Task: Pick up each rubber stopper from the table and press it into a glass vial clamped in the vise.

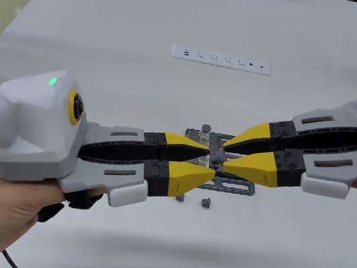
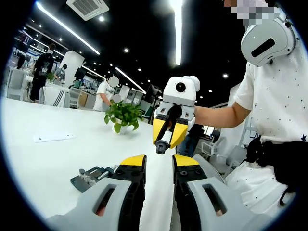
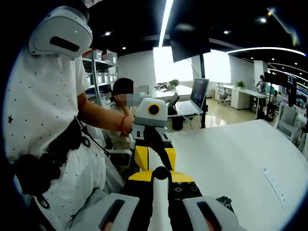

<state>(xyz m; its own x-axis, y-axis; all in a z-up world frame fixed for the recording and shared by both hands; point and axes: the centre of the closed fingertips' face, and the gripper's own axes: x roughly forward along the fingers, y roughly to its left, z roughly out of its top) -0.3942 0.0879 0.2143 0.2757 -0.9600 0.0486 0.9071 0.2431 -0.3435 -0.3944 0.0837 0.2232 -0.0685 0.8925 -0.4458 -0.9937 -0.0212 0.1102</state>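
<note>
Grey rubber stopper (image 3: 161,173) sits clenched in the jaws of the right gripper (image 1: 223,154) above the dark metal vise (image 1: 230,185), the left gripper (image 2: 159,161) has its jaws spread and empty, and two more grey stoppers (image 1: 205,203) lie on the white table (image 1: 109,74), so most pressing seems left.

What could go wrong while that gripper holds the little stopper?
The right gripper pinches the rubber stopper only at its very tips, so it might slip out and drop. The left gripper points nose to nose at it, very close, so a bump could knock the stopper loose.
</note>
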